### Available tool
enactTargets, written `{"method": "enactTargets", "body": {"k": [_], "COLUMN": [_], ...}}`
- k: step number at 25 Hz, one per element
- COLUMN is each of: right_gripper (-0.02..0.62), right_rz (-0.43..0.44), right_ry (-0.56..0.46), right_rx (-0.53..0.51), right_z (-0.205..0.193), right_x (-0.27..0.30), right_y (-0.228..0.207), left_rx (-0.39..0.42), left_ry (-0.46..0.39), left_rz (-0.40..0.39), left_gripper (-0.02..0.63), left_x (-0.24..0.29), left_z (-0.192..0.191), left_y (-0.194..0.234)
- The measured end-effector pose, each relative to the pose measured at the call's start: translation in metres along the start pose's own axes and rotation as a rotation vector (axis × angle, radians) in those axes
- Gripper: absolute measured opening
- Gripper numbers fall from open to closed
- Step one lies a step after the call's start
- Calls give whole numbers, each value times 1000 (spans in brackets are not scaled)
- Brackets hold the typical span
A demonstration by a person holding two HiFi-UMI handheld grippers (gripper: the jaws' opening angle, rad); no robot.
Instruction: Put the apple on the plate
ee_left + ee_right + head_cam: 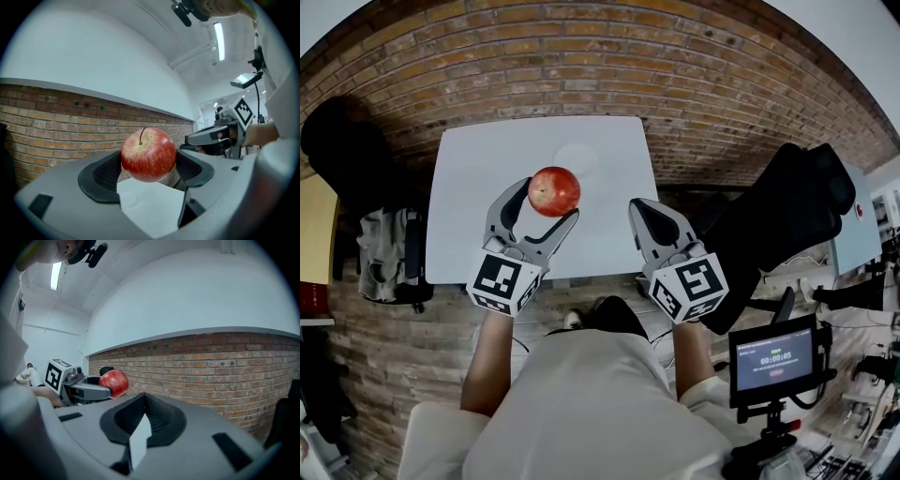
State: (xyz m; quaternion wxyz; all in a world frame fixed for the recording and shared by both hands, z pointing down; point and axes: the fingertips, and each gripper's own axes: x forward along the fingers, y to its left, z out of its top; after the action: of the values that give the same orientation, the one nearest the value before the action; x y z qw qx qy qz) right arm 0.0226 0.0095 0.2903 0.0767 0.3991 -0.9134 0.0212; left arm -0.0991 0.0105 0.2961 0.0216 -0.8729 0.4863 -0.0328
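Note:
A red apple (554,191) with a short stem hangs above the white table (478,187), with my left gripper (549,202) shut on it from both sides. In the left gripper view the apple (148,154) fills the gap between the dark pads (101,176). A pale white plate (579,156) lies on the table just beyond the apple, and shows faintly under it as the plate (128,199). To the right of the apple, over the table's front right part, my right gripper (649,217) is shut with nothing in it. From it I see the apple (114,382) off to the left.
The table stands on a brick floor (609,66). A black chair (787,216) is at the right and a dark bag and a grey one (384,248) at the left. A small monitor (773,361) on a stand is at the lower right.

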Motion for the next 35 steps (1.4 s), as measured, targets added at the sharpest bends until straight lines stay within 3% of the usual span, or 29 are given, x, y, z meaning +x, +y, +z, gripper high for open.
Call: {"method": "enactTargets", "body": {"k": [6,12,20,25,35], "right_gripper": [2,2,2,2,2], "right_rz": [7,22,32,49,63], "right_ry": [8,26,39,59,86], "right_rx": [2,27,36,56,72], "right_z": [-4,-12,-9,-22,-32], "right_x": [5,51,70,98,120], "right_y": [0,-42,-38,-72,-87], "left_rx": [-10,-19,7,-1,-17], "left_ry": [14,45,79,115,155], "left_rz": [3,7,9,9,4], "left_gripper": [364,364,364,364,364], "left_x": [3,54,60,103,132], "left_z": [-7,-18,-20,-38,-59], "left_y": [4,30,47,59,75]}}
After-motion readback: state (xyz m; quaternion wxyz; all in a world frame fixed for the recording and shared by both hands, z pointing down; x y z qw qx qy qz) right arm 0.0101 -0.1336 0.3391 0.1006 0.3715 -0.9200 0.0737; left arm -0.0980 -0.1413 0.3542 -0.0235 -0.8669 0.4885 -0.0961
